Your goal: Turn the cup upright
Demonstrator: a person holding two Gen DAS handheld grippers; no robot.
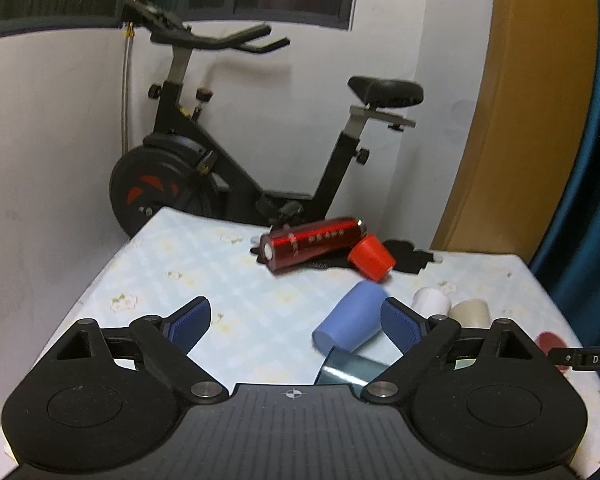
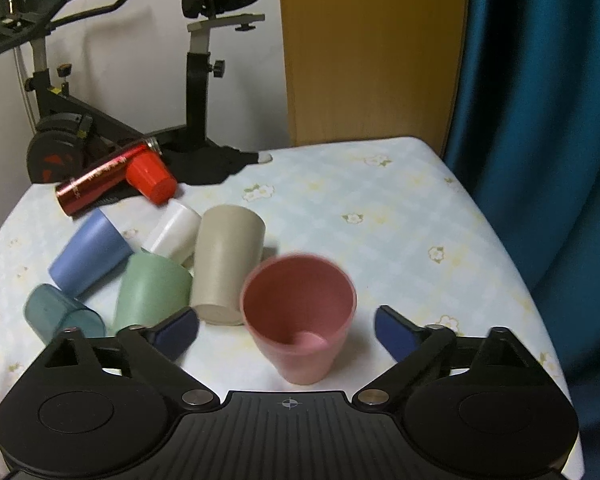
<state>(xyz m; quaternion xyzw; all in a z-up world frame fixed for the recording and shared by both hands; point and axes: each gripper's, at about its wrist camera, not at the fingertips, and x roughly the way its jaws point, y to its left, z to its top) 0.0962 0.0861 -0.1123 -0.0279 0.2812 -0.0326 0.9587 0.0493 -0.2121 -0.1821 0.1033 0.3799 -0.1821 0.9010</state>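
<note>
A pink cup (image 2: 300, 320) stands upright on the table, mouth up, between the open fingers of my right gripper (image 2: 286, 334), which do not touch it. Left of it, a beige cup (image 2: 226, 266), a green cup (image 2: 150, 290), a white cup (image 2: 172, 234), a blue cup (image 2: 88, 254) and a teal cup (image 2: 62, 314) are not upright. A red cup (image 2: 150, 178) lies on its side farther back. My left gripper (image 1: 296, 322) is open and empty; the blue cup (image 1: 350, 318) lies by its right finger, with the teal cup (image 1: 342, 368) below it.
A red cylindrical bottle (image 2: 104, 182) lies on its side at the table's back left, on a black cloth (image 2: 208, 166). The table (image 2: 380, 220) has a pale floral cover. An exercise bike (image 1: 228, 152) stands behind it, and a blue curtain (image 2: 540, 120) hangs at the right.
</note>
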